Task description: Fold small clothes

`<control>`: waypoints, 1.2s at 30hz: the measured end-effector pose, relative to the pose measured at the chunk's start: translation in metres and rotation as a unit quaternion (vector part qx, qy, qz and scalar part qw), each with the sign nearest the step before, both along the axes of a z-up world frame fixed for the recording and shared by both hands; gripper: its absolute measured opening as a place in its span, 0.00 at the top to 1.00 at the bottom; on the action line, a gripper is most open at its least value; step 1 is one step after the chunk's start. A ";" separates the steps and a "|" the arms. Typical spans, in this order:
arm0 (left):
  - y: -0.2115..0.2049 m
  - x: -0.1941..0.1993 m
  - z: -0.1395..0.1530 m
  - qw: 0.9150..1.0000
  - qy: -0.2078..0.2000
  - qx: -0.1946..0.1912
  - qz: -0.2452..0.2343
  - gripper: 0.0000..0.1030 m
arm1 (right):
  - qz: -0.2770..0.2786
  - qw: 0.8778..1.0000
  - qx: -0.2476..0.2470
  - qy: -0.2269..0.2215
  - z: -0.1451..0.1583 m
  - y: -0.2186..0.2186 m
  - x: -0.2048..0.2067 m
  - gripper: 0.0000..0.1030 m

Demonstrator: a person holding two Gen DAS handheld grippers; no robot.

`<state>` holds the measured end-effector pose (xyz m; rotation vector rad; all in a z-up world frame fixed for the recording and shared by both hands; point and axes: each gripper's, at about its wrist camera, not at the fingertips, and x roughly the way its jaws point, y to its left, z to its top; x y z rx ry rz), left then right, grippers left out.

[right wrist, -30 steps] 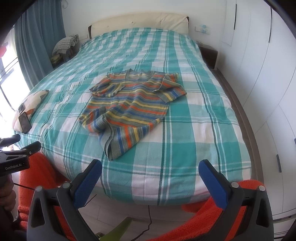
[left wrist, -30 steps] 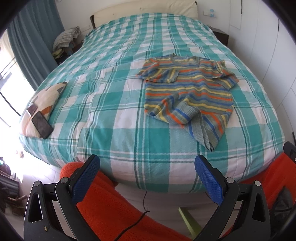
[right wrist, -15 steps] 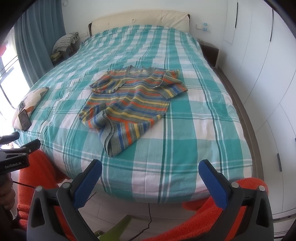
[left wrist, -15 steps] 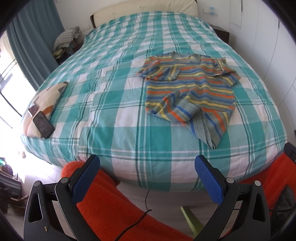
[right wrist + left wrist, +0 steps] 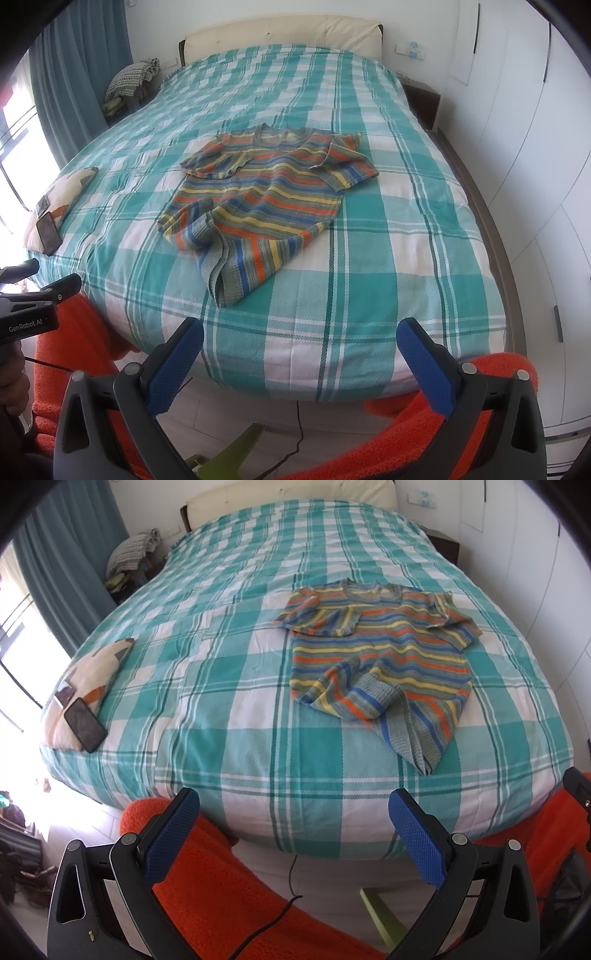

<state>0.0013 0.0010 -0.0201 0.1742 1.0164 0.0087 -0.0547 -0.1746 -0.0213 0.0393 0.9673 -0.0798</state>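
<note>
A small striped knit top in orange, blue, yellow and grey lies on the bed, collar toward the headboard, its near left corner rumpled and turned over. My left gripper hangs open before the bed's foot edge, well short of the top. My right gripper is open too, over the foot edge, with the top's hem a little beyond it. Both hold nothing. The left gripper's body shows at the left of the right wrist view.
The bed carries a teal and white checked cover. A cushion with a dark phone on it sits at the left edge. Orange fabric and a cable lie below. White wardrobes stand at the right.
Both views have crept slightly closer to the bed, so the top sits a little nearer. Both grippers have stayed open and the top has not moved.
</note>
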 end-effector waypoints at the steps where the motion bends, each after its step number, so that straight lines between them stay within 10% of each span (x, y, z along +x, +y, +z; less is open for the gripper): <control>1: 0.000 0.000 0.000 1.000 0.000 0.000 0.002 0.01 | -0.002 1.000 -0.007 0.001 -0.001 0.001 0.001 0.00; 29: -0.005 0.001 -0.013 1.000 0.014 0.020 0.000 0.01 | -0.067 0.992 -0.098 0.045 -0.011 -0.018 0.011 0.00; 36: 0.027 0.019 -0.030 0.998 0.047 -0.042 0.027 0.01 | 0.084 0.989 -0.111 -0.053 -0.016 -0.007 0.062 0.00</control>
